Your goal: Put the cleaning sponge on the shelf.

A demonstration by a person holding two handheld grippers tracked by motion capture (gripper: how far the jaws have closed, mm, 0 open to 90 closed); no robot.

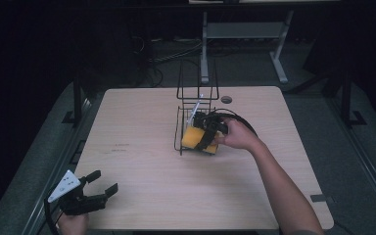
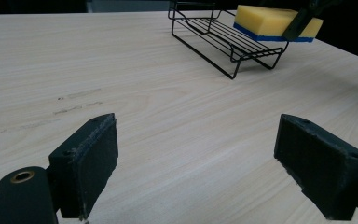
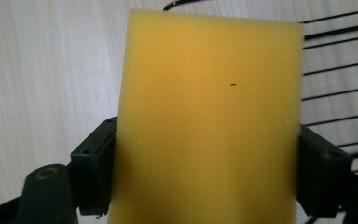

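Yellow foam with a blue underside, the sponge (image 3: 209, 121) is a flat rectangular block, clamped at both long edges by the right claw (image 1: 206, 137), which holds it over the front end of the black wire rack (image 2: 223, 39) mid-counter. The left claw (image 1: 100, 188) gapes empty near the counter (image 1: 142, 171) front-left corner, well apart, bare wood between.

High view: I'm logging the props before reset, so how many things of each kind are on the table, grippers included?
Yellow foam sponge with a blue underside: 1
Black wire rack: 1
Black two-jaw grippers: 2, the left gripper open, the right gripper shut on the sponge
Total: 4
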